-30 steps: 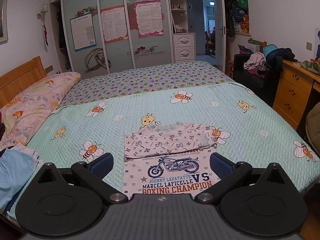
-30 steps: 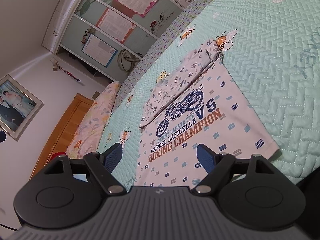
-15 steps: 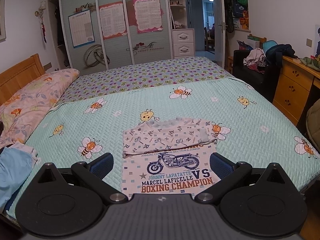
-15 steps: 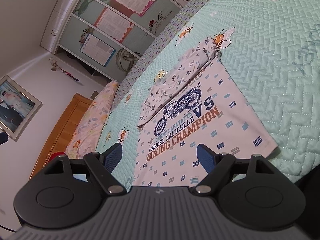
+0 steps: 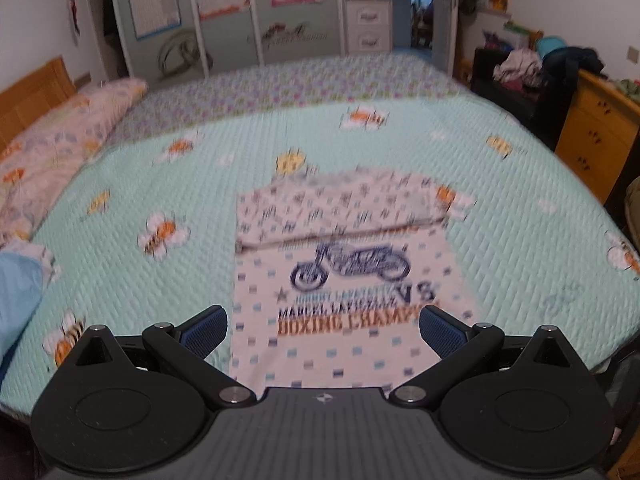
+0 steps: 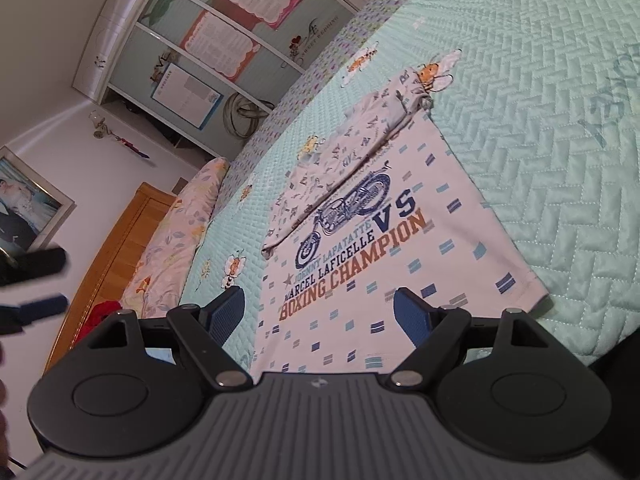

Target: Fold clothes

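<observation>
Left gripper (image 5: 322, 326) has dipped lower and closer to the white printed T-shirt with the blue motorcycle graphic and orange lettering (image 5: 348, 292), so the shirt looms larger and its view smears with motion blur; right gripper (image 6: 318, 308) is unchanged. Both claws stand wide with nothing between the blue pads. Shirt lies flat near the bed's near edge on the mint-green quilted bedspread with bee prints (image 5: 520, 184), upper part already folded down over the chest, hem toward the grippers, likely so both can take the bottom corners for the next fold. Hem is cut off behind the gripper bodies in both views, so its corners cannot be checked. Lettering is unreadable in the left view. Light blue cloth (image 5: 16, 296) at the bed's left edge is cropped, identity unclear. Left gripper shows only as a dark blur at the frame edge in the right view.
</observation>
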The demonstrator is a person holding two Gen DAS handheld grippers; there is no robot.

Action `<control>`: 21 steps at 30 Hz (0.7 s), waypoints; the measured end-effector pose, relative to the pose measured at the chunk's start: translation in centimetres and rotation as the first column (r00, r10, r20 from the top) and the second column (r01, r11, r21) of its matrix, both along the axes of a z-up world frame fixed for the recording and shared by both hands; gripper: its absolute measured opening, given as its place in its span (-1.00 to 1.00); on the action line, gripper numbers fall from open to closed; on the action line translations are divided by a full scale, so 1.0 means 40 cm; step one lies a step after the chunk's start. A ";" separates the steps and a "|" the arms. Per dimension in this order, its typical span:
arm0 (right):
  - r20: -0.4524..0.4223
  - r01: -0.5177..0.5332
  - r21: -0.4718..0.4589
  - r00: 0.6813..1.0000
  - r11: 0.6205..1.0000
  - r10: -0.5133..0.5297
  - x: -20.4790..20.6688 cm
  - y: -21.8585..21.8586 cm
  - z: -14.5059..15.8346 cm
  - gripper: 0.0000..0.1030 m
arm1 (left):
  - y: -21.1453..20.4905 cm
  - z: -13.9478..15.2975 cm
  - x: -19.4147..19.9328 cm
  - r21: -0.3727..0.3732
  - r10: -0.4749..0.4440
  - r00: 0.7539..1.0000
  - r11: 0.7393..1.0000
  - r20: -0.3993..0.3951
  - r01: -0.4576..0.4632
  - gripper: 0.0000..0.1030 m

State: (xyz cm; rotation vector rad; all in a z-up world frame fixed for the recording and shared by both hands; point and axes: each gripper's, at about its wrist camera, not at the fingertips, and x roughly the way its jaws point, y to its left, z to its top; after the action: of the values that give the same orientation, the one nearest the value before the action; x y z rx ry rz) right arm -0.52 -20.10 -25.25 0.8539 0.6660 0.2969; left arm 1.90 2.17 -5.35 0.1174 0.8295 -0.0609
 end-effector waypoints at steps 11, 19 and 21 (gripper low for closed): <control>-0.029 -0.007 -0.001 1.000 1.000 0.007 0.011 0.008 -0.021 0.60 | 0.044 -0.068 0.042 -0.003 0.046 0.997 0.999 -0.059 -0.046 0.98; -0.042 -0.002 -0.001 0.999 1.000 0.002 0.013 0.003 -0.029 0.60 | 0.047 -0.102 0.054 0.003 0.052 0.995 0.999 -0.085 -0.052 0.98; -0.043 -0.001 -0.002 0.999 1.000 0.001 0.012 0.002 -0.030 0.60 | 0.050 -0.109 0.057 0.005 0.055 0.994 0.998 -0.089 -0.055 0.98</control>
State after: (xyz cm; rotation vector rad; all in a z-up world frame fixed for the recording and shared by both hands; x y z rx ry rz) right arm -0.03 -20.01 -26.44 0.8600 0.7069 0.2794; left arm 4.18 4.15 -9.73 0.0942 0.9214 -0.0132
